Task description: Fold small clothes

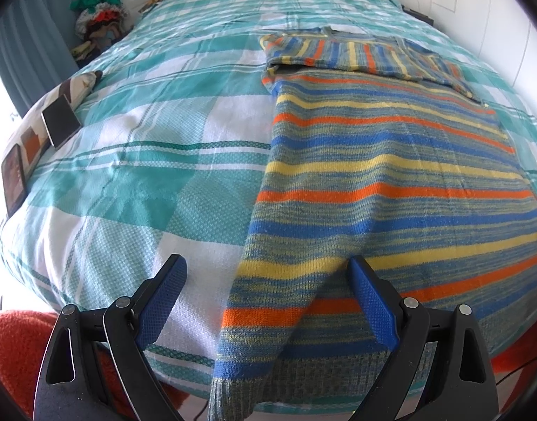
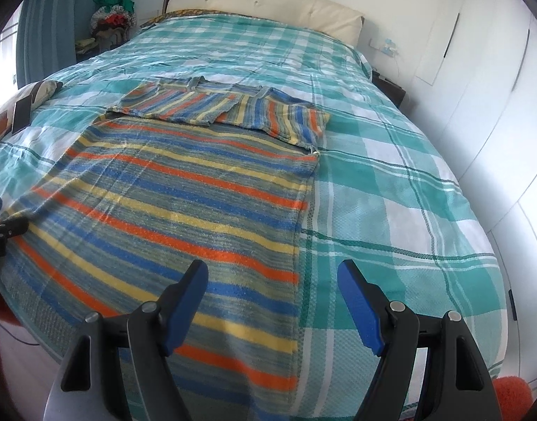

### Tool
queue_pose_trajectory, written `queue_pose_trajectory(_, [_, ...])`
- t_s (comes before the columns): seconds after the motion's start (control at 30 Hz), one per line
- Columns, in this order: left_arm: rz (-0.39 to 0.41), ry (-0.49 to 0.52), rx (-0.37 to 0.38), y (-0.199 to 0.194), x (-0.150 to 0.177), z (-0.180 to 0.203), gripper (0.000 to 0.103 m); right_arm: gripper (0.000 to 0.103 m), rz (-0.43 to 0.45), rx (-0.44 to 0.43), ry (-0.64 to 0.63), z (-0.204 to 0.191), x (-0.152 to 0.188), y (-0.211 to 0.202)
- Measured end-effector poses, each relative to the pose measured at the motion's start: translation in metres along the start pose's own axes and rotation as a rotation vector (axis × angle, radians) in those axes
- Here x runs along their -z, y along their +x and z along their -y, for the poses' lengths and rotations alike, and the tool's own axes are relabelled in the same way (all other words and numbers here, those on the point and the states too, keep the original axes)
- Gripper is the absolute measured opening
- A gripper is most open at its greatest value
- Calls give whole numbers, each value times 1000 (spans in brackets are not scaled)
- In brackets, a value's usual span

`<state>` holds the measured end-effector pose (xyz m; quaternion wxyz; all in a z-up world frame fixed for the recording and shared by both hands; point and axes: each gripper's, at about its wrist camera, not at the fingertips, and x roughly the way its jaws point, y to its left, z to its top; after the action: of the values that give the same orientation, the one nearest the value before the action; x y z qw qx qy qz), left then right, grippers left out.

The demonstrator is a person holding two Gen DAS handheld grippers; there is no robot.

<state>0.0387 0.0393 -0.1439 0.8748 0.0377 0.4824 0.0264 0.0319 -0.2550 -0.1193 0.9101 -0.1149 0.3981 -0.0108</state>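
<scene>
Grippers hang wide apart, holding nothing: left gripper (image 1: 268, 273) straddles the near left edge of the striped knit sweater (image 1: 391, 182), right gripper (image 2: 273, 279) its right edge. Sleeves lie folded across its chest at twelve o'clock. Beneath spreads a teal-and-white checked bedspread (image 2: 391, 193); a phone (image 1: 60, 119) rests at nine o'clock, a white wardrobe (image 2: 496, 87) at two.

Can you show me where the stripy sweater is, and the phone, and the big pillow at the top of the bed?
stripy sweater (image 2: 184, 196), right wrist view, middle of its flat body.
phone (image 1: 61, 121), left wrist view, centre of its dark screen.
big pillow (image 2: 268, 7), right wrist view, middle of its cream front.
</scene>
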Motion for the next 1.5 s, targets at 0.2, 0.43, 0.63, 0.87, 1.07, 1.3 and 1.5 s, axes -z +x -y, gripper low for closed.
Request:
queue_pose_trajectory(0.2, [1,-5,0,1,0,-1,94,76,-2,10,0,1,0,0])
queue_pose_trajectory(0.43, [1,-4,0,0,0,-2,94,76,1,15,-2,1,0,0])
queue_pose_trajectory(0.63, [1,-4,-1,1,0,-2,94,76,-1,20,1,2,-1,-1])
queue_pose_trajectory(0.87, [1,-4,-3,1,0,-1,94,76,-3,20,4,3,0,0])
queue_pose_trajectory(1.07, [4,-3,-8,0,1,-3,94,76,-3,17,14,5,0,1])
queue_pose_trajectory(1.3, [4,0,-11,0,1,-3,94,76,-15,16,22,2,2,3])
queue_pose_trajectory(1.5, [3,-1,-12,0,1,-3,95,76,-14,17,12,-2,1,3])
